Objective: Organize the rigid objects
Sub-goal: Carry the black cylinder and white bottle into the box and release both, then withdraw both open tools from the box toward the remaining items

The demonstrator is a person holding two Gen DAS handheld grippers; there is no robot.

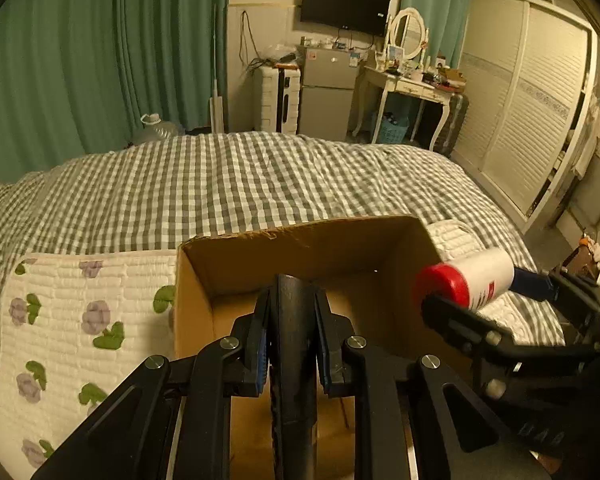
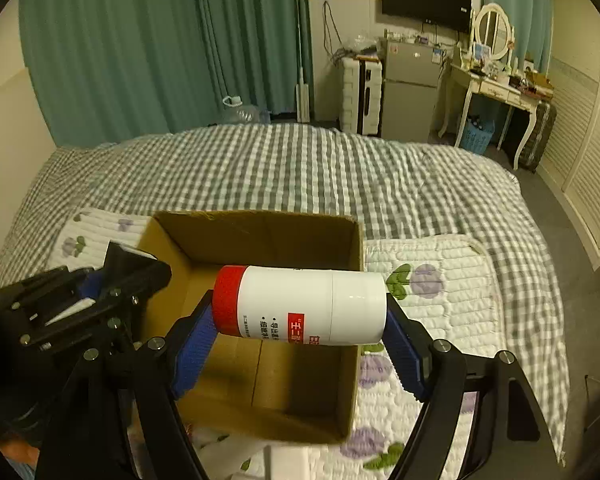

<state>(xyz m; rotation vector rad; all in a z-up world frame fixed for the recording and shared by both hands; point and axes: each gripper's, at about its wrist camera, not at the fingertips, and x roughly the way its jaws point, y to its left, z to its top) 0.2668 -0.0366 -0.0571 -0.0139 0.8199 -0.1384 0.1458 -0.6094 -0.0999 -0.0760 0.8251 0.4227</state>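
Observation:
An open cardboard box (image 1: 292, 248) (image 2: 260, 232) sits on a quilted flower mat on the bed. My left gripper (image 1: 292, 320) is shut on a dark flat object (image 1: 294, 360) that stands on edge over the box interior. My right gripper (image 2: 300, 332) is shut on a white bottle with a red cap (image 2: 300, 304), held sideways above the box opening. In the left wrist view the bottle (image 1: 468, 276) and right gripper (image 1: 500, 312) hover over the box's right wall. The left gripper shows at the left in the right wrist view (image 2: 80, 300).
The box rests on a white mat with purple flowers (image 1: 80, 320) (image 2: 428, 280) over a grey checked bedspread (image 1: 240, 176). A white item (image 2: 288, 460) lies near the box front. Green curtains, fridge, dressing table and wardrobe stand beyond the bed.

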